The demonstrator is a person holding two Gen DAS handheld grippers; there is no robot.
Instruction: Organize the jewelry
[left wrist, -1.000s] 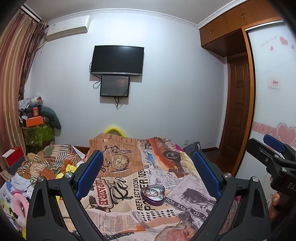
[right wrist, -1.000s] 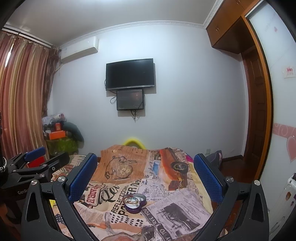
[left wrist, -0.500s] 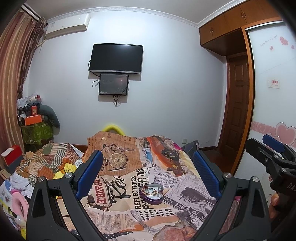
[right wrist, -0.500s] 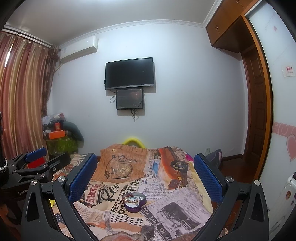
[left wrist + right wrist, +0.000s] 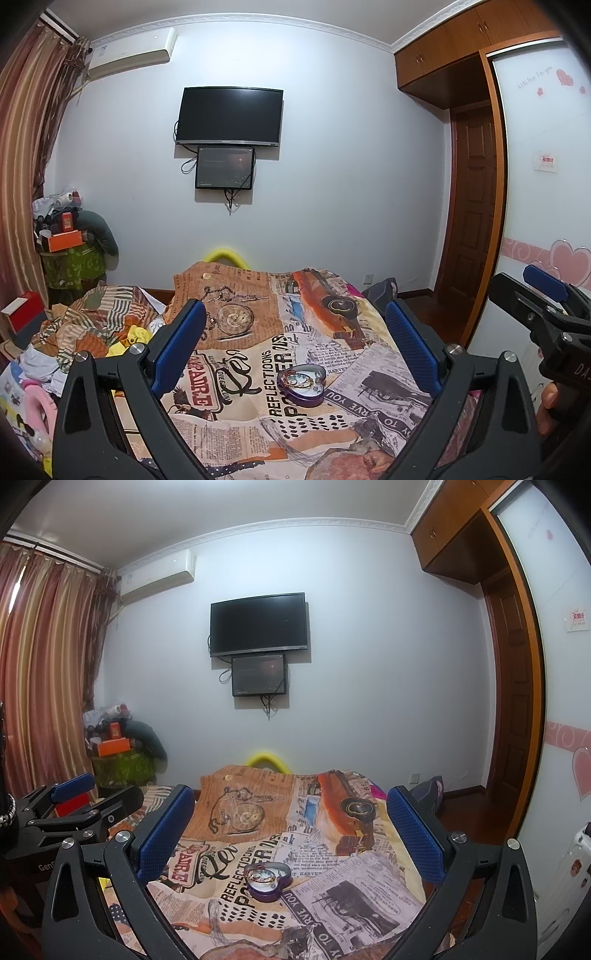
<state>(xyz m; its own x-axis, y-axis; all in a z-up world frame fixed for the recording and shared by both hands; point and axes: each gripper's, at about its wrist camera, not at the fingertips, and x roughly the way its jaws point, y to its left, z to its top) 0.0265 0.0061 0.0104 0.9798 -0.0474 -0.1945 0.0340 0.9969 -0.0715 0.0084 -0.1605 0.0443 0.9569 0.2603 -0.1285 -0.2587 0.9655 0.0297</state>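
Observation:
A purple heart-shaped tin (image 5: pixel 303 384) lies open on the printed bedspread (image 5: pixel 236 369), with gold-coloured jewelry inside it. The right wrist view shows the same tin (image 5: pixel 266 880) between and beyond the fingers. My left gripper (image 5: pixel 295 343) is held above the bed, open and empty, well short of the tin. My right gripper (image 5: pixel 288 830) is likewise open and empty, raised over the near end of the bed. Each gripper appears at the edge of the other's view, the right gripper (image 5: pixel 543 299) and the left gripper (image 5: pixel 74 805).
A pile of clothes and toys (image 5: pixel 74 332) lies left of the bed. A cluttered stand (image 5: pixel 70 254) sits in the left corner by the curtains. A television (image 5: pixel 231 116) hangs on the far wall. A wooden door (image 5: pixel 472 214) and wardrobe are on the right.
Both views have tilted down a little, so the tin and bedspread sit slightly higher in frame. Both grippers stay open and empty.

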